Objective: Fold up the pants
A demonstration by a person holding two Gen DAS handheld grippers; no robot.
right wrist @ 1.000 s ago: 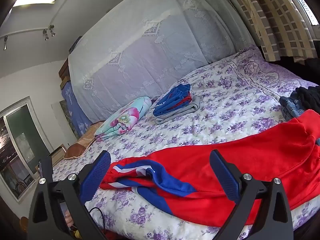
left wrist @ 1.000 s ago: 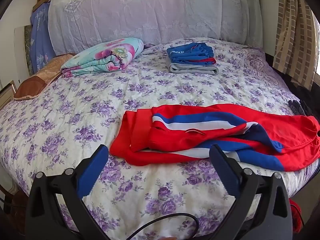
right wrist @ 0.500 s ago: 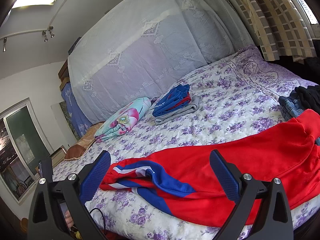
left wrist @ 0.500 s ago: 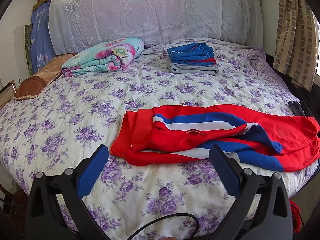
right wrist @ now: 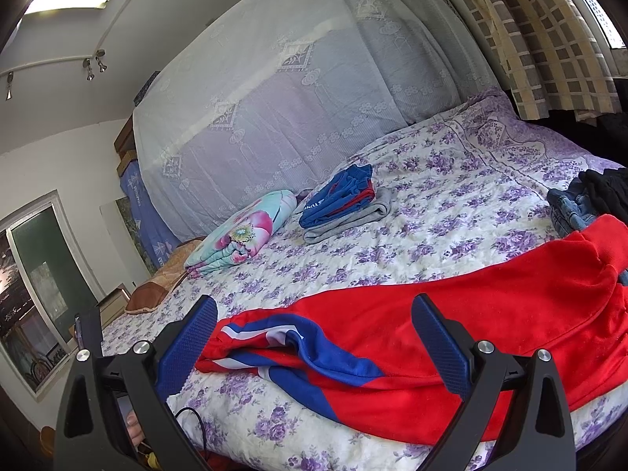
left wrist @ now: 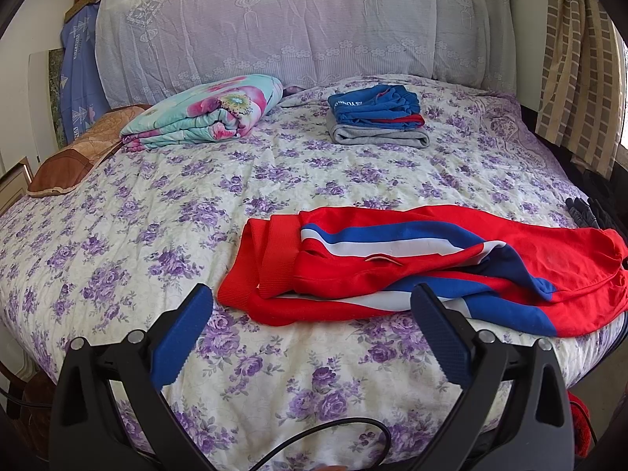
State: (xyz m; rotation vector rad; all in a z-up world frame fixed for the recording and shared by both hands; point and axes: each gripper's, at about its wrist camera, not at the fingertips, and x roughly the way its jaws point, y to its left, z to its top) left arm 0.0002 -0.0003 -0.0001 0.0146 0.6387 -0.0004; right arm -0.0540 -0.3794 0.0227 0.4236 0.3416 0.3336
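Red pants [left wrist: 424, 267] with blue and white side stripes lie crumpled across the near edge of the bed, waistband to the left. They also show in the right wrist view [right wrist: 451, 333]. My left gripper [left wrist: 312, 298] is open and empty, hovering just short of the waistband end. My right gripper [right wrist: 314, 310] is open and empty, above the striped part of the pants near the bed's front edge.
The bed [left wrist: 157, 212] has a purple floral cover. A folded stack of blue and grey clothes [left wrist: 376, 119] and a folded floral blanket [left wrist: 208, 112] lie at the back. Dark clothes [right wrist: 588, 196] sit at the right edge. A brown pillow [left wrist: 74, 161] lies far left.
Both grippers have drifted only slightly; the right wrist view has dipped a little toward the pants. The pants have not moved.
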